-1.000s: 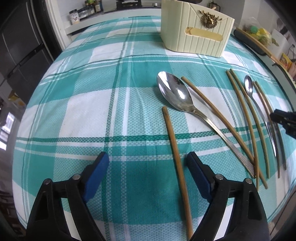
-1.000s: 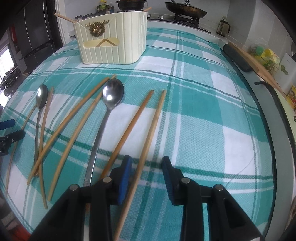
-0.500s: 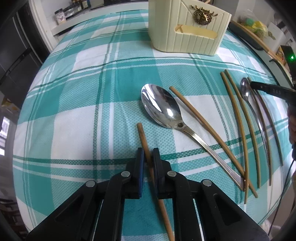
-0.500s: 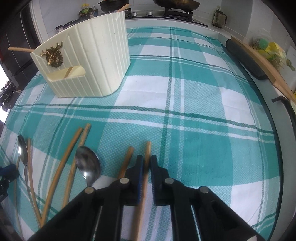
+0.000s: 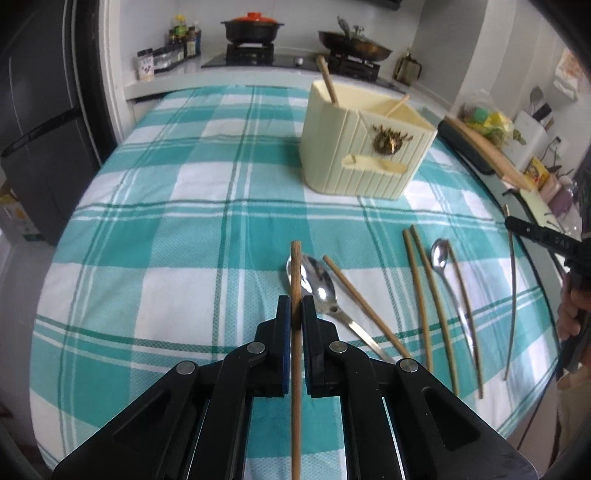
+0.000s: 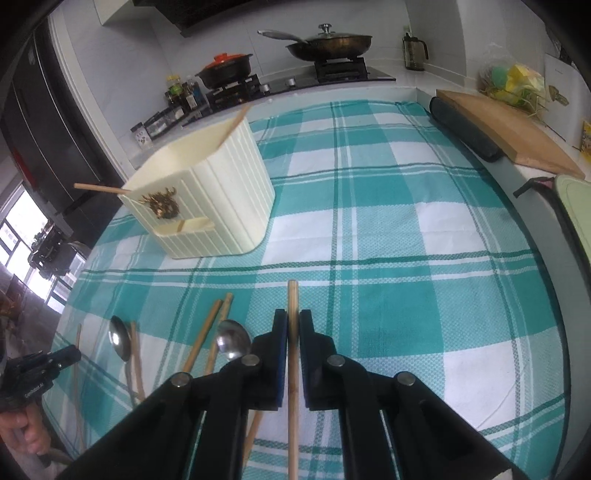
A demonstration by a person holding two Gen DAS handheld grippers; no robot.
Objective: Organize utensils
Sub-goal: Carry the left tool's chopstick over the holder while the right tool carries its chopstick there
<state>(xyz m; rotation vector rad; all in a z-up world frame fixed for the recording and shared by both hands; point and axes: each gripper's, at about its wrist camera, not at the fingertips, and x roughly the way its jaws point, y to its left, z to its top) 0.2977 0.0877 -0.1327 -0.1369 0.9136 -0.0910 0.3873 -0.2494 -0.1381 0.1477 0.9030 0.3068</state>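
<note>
Left wrist: chopstick (image 5: 295, 273) clamped betw. hand-held gripper (image 5: 294, 314) pads.

Tablecloth (image 5: 155, 236): teal-white plaid. Utensil holder (image 5: 354, 155): cream, ribbed, gold emblem. Chopsticks (image 5: 424, 295): brown. Spoons (image 5: 319, 284): silver. Pot lid (image 5: 251, 16): orange-red.

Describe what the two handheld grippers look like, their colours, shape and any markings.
Both are matte black plastic. The left gripper and the right gripper each have two angular linkage arms joined by round silver rivets, ending in flat fingers lined with blue pads. Seen from the other camera, each shows small pale lettering on its side, too small to read.
</note>
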